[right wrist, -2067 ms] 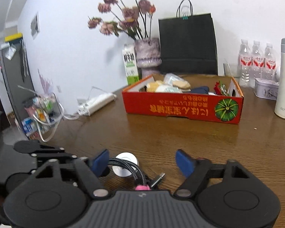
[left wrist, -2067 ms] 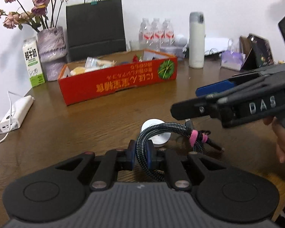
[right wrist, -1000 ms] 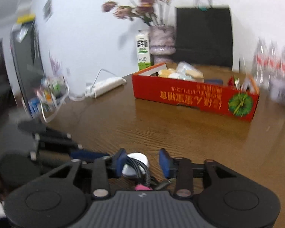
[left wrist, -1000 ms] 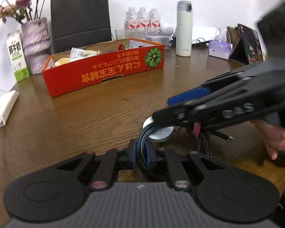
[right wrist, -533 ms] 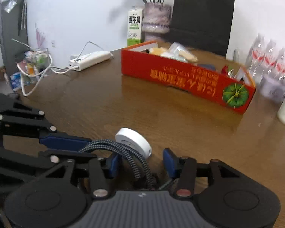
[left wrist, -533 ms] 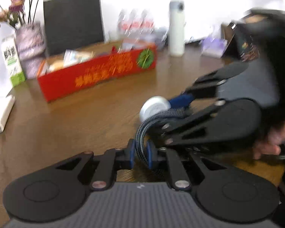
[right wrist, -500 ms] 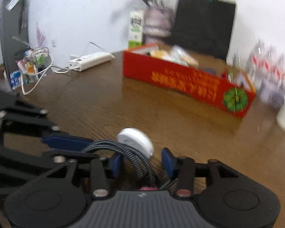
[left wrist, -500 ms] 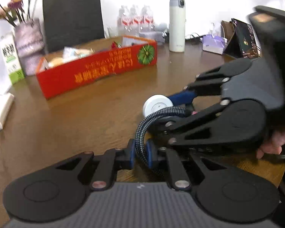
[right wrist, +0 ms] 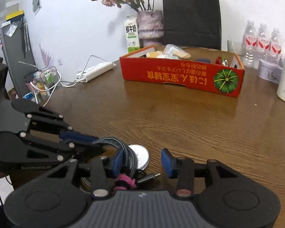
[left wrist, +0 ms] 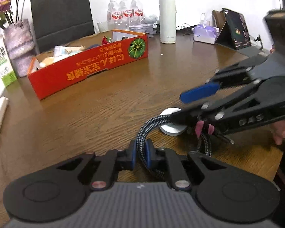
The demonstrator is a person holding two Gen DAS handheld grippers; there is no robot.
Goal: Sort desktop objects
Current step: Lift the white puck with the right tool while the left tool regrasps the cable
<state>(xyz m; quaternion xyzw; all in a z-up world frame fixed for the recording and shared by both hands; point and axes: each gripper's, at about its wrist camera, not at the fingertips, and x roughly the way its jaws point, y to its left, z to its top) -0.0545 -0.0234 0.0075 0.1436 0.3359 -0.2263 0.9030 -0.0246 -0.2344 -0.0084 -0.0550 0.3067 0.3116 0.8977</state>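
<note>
My left tongs (left wrist: 140, 154) are clamped tight on the braided grey-and-black charging cable (left wrist: 152, 125), which arches up from their blue pads near the tabletop's front edge. My right tongs (right wrist: 140, 161) stand partly open around the same bundle: the left pad touches the braid, the right pad is well clear of it, so nothing is pinched there. The cable's pink strap (right wrist: 125, 182) and metal plug (right wrist: 152, 176) lie just below the pads, and its round white charging puck (right wrist: 140, 157) rests flat on the wood just beyond.

Ahead, the brown wood-grain tabletop (right wrist: 199, 123) is open all the way to the long red cardboard box with a green pumpkin print (right wrist: 182, 76), which sits toward the back edge with packets inside. The front right corner of the tabletop is close beside my right hand (left wrist: 283, 131).

Along the back edge stand a black paper bag (right wrist: 191, 17), a mottled purple vase of dried roses (right wrist: 150, 26), a green-and-white milk carton (right wrist: 132, 34), three clear water bottles (left wrist: 127, 13) and a tall white flask (left wrist: 167, 17). A white power strip (right wrist: 96, 71) lies at the left edge; a propped tablet (left wrist: 235, 30) and a purple tissue pack (left wrist: 205, 34) are at the back right. White walls enclose the room.
</note>
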